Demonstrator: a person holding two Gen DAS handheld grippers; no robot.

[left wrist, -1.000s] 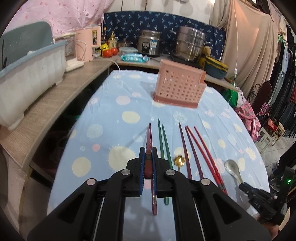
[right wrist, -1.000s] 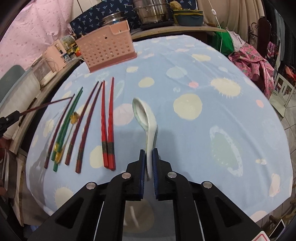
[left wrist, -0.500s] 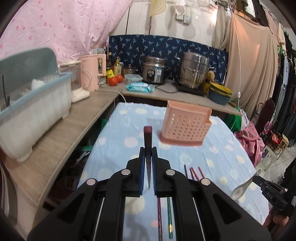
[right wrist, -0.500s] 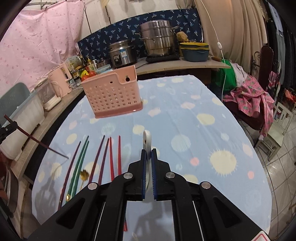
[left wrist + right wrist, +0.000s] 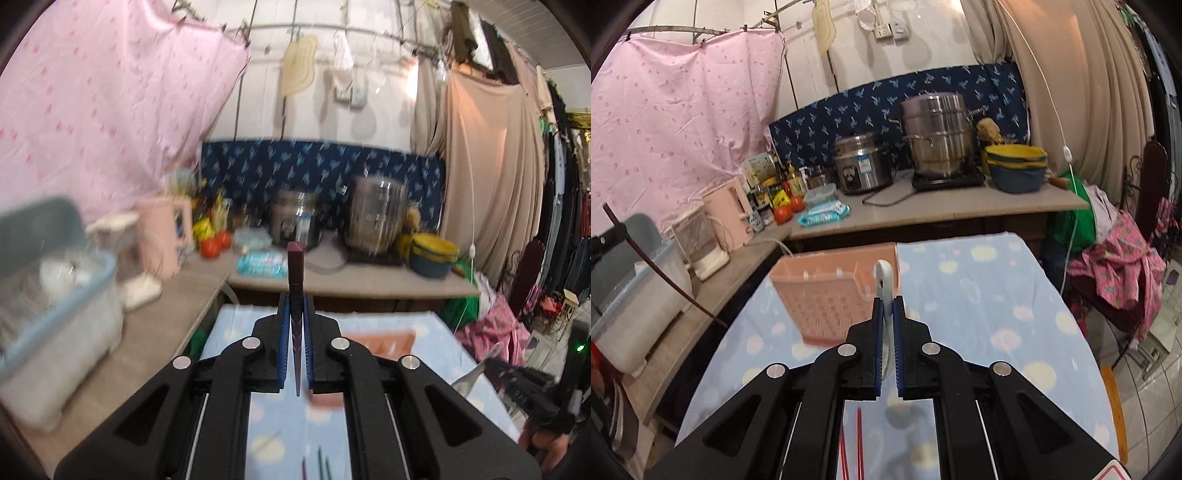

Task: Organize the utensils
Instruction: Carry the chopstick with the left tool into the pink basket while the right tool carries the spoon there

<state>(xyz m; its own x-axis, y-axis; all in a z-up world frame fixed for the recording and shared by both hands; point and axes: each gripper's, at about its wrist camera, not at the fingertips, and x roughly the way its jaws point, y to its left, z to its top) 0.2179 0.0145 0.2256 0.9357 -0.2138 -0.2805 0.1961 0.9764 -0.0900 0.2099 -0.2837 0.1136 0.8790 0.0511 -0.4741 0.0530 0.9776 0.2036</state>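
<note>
The left tongs (image 5: 295, 332) were clenched on a dark maroon chopstick (image 5: 295, 269), its square butt end standing up toward twelve o'clock and its thin tip hanging down between the blue pads. The right tongs (image 5: 886, 317) gripped a white ceramic spoon (image 5: 882, 280), pinched by the handle, edge-on to the camera.

The pink basket (image 5: 831, 295) stood on the dotted blue tabletop (image 5: 997, 314), at about eleven o'clock from the right tongs and just beyond the spoon; in the left view only a strip of its rim showed, at about two o'clock past the tongs.

The chopstick looked light, stiff and smooth, so it would likely swivel if held at one point; a grip near mid-length, as here, seemed steadiest. The spoon was probably heavier, glazed, slippery and chippable, and its handle looked like the sensible place to hold it.

The left view was blurred, so the basket's compartments could not be made out there. The spoon's bowl was hidden behind the right tongs. Of the utensils lying on the tabletop, only the ends of red chopsticks (image 5: 851, 443) at six o'clock and green and purple tips in the left view were visible; the rest was cut off.
</note>
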